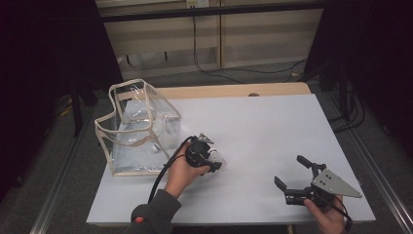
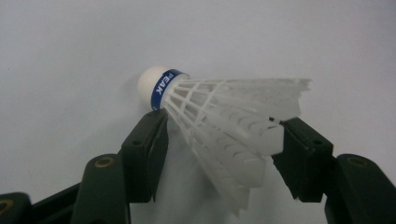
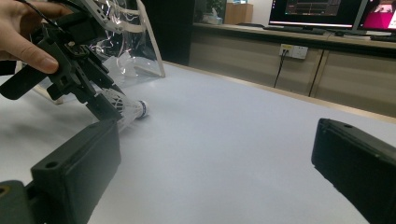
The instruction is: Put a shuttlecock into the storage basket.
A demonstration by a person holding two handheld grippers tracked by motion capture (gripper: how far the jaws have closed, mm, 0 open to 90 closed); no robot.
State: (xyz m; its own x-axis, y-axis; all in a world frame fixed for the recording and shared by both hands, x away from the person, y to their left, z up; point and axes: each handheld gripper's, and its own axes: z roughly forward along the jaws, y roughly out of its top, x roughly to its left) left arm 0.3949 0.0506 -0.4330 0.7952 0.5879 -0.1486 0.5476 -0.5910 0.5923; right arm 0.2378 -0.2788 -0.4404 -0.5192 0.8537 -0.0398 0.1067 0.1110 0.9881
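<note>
A white feather shuttlecock (image 2: 224, 107) with a blue band round its cork lies on its side on the white table (image 1: 263, 126). My left gripper (image 2: 219, 135) points down over it. One jaw rests against the skirt near the cork and the other against the feather rim, so the jaws hold the shuttlecock (image 1: 219, 157) between them. From the right gripper view, the left gripper (image 3: 109, 105) and a hand stand over the shuttlecock (image 3: 135, 109). My right gripper (image 1: 290, 170) rests near the table's front right edge, open and with nothing between its jaws (image 3: 215, 158).
A clear plastic bag (image 1: 146, 117) with beige trim stands open at the table's left, just behind the left hand. Cables run along the floor beyond the far edge. Monitors sit on a counter (image 3: 327, 28) in the background.
</note>
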